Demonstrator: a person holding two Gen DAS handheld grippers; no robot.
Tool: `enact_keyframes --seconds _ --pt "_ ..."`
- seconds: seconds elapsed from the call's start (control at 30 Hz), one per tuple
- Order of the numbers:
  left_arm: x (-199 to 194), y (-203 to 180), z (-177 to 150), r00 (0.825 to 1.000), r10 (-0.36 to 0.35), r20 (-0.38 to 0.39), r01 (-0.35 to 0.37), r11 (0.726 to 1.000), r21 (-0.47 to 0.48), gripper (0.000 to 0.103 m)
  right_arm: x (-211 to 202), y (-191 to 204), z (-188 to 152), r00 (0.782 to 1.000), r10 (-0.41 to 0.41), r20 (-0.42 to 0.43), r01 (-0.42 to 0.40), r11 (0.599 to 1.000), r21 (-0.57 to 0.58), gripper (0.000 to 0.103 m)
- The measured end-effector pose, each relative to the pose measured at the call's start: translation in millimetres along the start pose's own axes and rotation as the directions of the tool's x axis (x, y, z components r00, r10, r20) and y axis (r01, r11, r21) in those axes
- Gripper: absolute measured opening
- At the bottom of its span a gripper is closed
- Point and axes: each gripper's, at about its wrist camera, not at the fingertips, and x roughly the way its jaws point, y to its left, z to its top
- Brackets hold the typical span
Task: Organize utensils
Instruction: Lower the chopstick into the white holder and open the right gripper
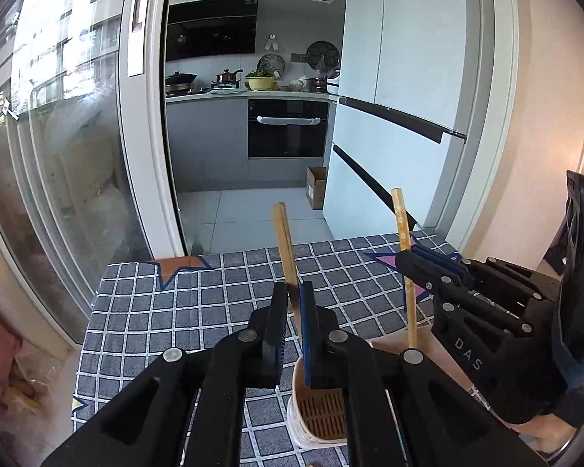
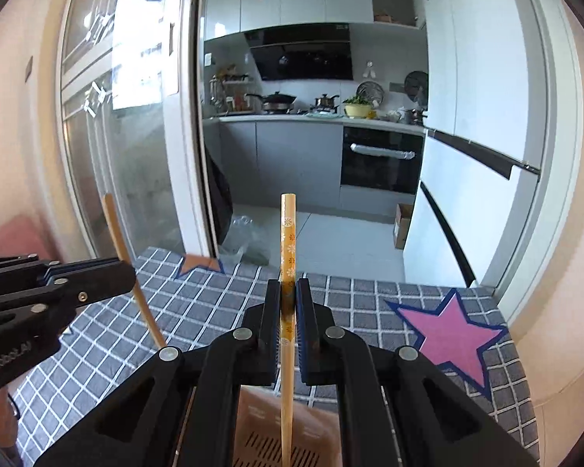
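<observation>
My left gripper (image 1: 294, 292) is shut on a plain wooden chopstick (image 1: 286, 241) that stands nearly upright, its lower end hidden behind the fingers. Just below stands a white utensil holder (image 1: 296, 401) with a brown perforated insert. To the right, my right gripper (image 1: 408, 258) pinches a flower-patterned chopstick (image 1: 401, 222). In the right wrist view the right gripper (image 2: 288, 290) is shut on that patterned chopstick (image 2: 288, 233), whose lower end reaches down over the holder's insert (image 2: 261, 447). The left gripper (image 2: 130, 268) shows at the left with the plain chopstick (image 2: 115, 225).
The table carries a blue checked cloth (image 1: 198, 311) with an orange star (image 1: 179, 266) and a pink star (image 2: 451, 330). Past its far edge lie a glass sliding door (image 1: 78, 136), a kitchen floor with a cardboard box (image 1: 316, 186), and a white fridge (image 1: 401, 97).
</observation>
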Motion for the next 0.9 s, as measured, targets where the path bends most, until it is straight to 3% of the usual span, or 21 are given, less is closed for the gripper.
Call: enact_keyframes --seconds 0.17,0.23,0.27,0.3,0.9 --pt "-4.1 6.4 -3.8 1.0 0.006 0.002 -0.006 1.0 -0.02 0.038 2.1 -4.5 -3.8 0.998 0.029 -0.053 -0.027 0.999 0.037 0.01" --pt "-2.7 7.2 -3.9 1.0 0.011 -0.011 -0.012 1.0 -0.021 0.038 3.9 -6.9 -4.6 0.996 0.042 -0.076 -0.037 0.998 0.054 0.023" --pt "-1.7 6.9 -4.9 1.0 0.016 -0.015 -0.016 1.0 -0.017 0.038 3.3 -8.6 -5.8 0.995 0.049 -0.088 -0.043 0.997 0.067 0.042" --pt "-1.5 6.4 -6.2 1.0 0.021 -0.014 -0.021 1.0 -0.01 0.038 1.2 -10.3 -7.4 0.995 0.051 -0.086 -0.045 0.996 0.077 0.052" --pt "-11.4 12.1 -17.4 1.0 0.009 -0.005 -0.009 1.0 -0.024 0.04 -73.8 -37.6 -29.6 0.998 0.052 -0.046 -0.04 0.971 0.236 0.056"
